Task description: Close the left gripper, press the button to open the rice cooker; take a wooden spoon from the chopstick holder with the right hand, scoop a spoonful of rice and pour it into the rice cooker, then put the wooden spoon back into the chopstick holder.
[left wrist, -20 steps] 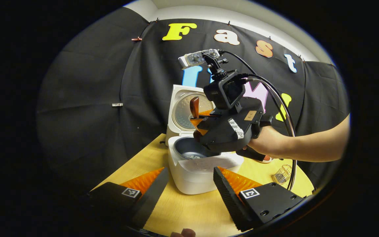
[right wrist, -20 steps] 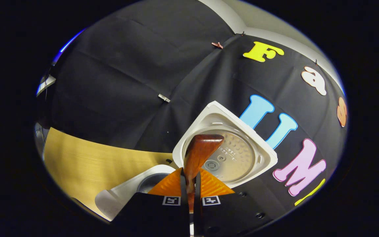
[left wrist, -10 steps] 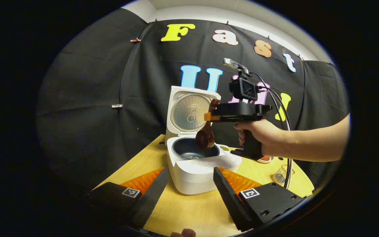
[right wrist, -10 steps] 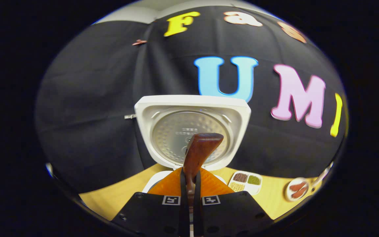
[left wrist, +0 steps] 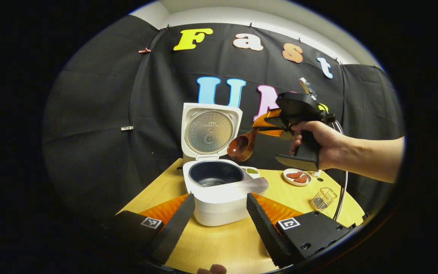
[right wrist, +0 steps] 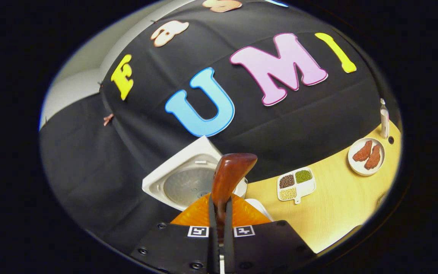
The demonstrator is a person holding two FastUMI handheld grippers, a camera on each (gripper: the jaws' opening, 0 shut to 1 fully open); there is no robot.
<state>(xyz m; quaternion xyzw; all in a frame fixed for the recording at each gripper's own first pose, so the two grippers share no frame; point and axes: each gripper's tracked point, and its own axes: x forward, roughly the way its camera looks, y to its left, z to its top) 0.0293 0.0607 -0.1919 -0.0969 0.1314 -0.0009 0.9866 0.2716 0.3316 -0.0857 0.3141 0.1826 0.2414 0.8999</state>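
Centrally, we list a white square rice cooker (left wrist: 219, 190) on the pale wooden round table (left wrist: 222, 247), its lid (left wrist: 210, 129) standing upright and open and its dark inner pot (left wrist: 216, 174) exposed; we cannot tell whether any rice lies in it. Above and to the right of the cooker we note the right gripper (left wrist: 264, 123), held in a bare hand (left wrist: 318, 142), its two fingers pressed together on the handle of a reddish-brown wooden spoon (left wrist: 242, 146); the spoon's bowl hangs in the air just beside the lid's right edge, above the pot's rim and clear of it. In the right gripper view the same spoon (right wrist: 230, 175) rises between the closed fingers of that gripper (right wrist: 219, 228). Before the cooker we record the left gripper (left wrist: 219, 217), fingers spread wide apart and holding nothing. Right of the cooker, on the table: a white divided dish of grains (right wrist: 296, 182), a white round plate with reddish pieces (right wrist: 366, 156), and a small wire chopstick holder (left wrist: 322, 198), well apart from the spoon.
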